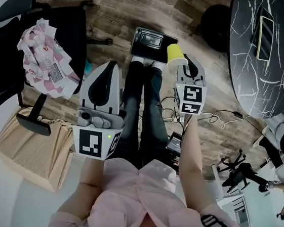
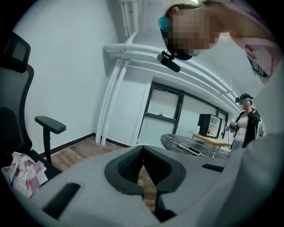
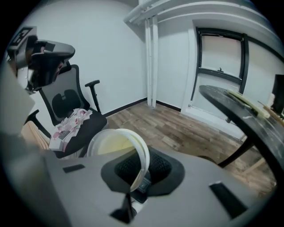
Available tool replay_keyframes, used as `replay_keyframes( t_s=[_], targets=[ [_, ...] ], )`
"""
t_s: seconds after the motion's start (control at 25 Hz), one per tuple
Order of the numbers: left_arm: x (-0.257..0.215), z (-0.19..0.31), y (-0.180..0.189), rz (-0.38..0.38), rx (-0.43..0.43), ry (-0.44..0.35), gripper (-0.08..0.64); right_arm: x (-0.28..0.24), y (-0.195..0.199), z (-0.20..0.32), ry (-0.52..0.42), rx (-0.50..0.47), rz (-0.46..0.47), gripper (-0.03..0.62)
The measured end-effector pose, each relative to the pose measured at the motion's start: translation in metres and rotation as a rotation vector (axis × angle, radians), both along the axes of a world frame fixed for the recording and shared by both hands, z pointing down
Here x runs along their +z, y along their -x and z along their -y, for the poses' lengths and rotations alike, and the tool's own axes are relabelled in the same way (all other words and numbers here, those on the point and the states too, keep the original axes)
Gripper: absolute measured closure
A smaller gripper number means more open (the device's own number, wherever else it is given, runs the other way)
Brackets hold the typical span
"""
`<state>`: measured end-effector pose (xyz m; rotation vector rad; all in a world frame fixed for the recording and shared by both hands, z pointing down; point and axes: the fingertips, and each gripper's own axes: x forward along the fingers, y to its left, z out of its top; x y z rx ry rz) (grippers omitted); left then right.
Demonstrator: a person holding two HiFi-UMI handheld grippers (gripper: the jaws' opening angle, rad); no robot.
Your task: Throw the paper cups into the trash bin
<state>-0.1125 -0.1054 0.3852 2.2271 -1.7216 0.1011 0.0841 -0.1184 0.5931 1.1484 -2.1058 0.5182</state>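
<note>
Open wood floor (image 1: 194, 14) is stretching ahead of the person's shoes, with the office chair (image 1: 65, 30) closing off the left side and the dark marble bench (image 1: 271, 54) curving in on the right. The trash bin (image 1: 152, 41) is sitting on the floor just past the toes. The right gripper (image 1: 187, 64) (image 3: 137, 177) is pinching the yellow paper cup (image 1: 175, 52) (image 3: 115, 142) by its rim between the fingers, the cup showing at the bin's right corner in the head view. The left gripper (image 1: 107, 73) (image 2: 143, 164) is keeping its fingers pressed together on nothing.
</note>
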Motion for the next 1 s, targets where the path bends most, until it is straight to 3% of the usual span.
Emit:
replay_keyframes(
  t_s=[1.0],
  targets=[
    [0.147, 0.015, 0.042, 0.013, -0.117, 0.035, 0.541, 0.276, 0.03, -0.024, 0.282, -0.163, -0.113, 0.554]
  ],
)
